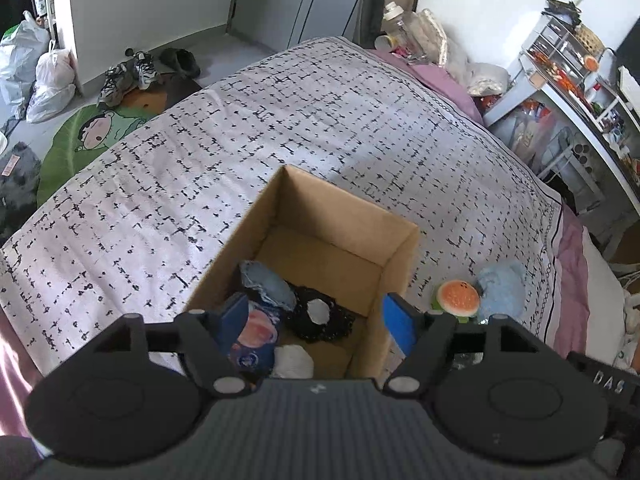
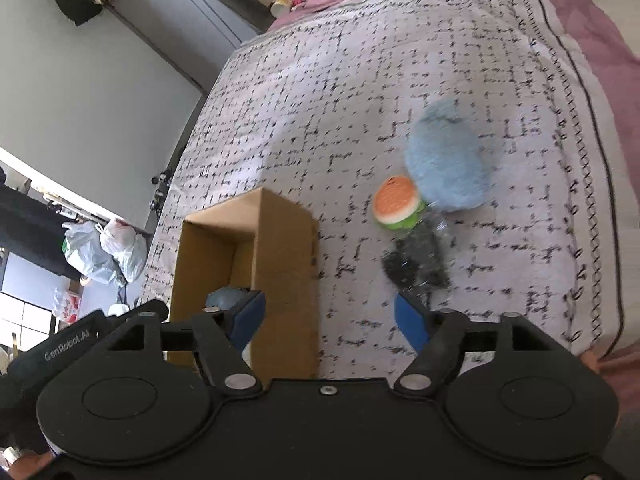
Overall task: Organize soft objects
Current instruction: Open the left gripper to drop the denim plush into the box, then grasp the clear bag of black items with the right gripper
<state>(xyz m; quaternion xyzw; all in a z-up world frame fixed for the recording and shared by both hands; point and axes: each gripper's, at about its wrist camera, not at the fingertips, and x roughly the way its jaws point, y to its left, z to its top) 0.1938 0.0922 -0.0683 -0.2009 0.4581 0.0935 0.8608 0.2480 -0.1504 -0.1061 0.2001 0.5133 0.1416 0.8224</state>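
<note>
Right wrist view: right claw (image 2: 329,320) spread wide and empty, above the bed (image 2: 360,92) beside the cardboard box (image 2: 280,248); burger toy (image 2: 396,204), blue plush (image 2: 452,160) and a dark blurred item (image 2: 416,260) just ahead. Left claw (image 1: 316,320) likewise released, over the box among things already dropped in. Best to descend straight, straddle one toy and squeeze gently.
</note>
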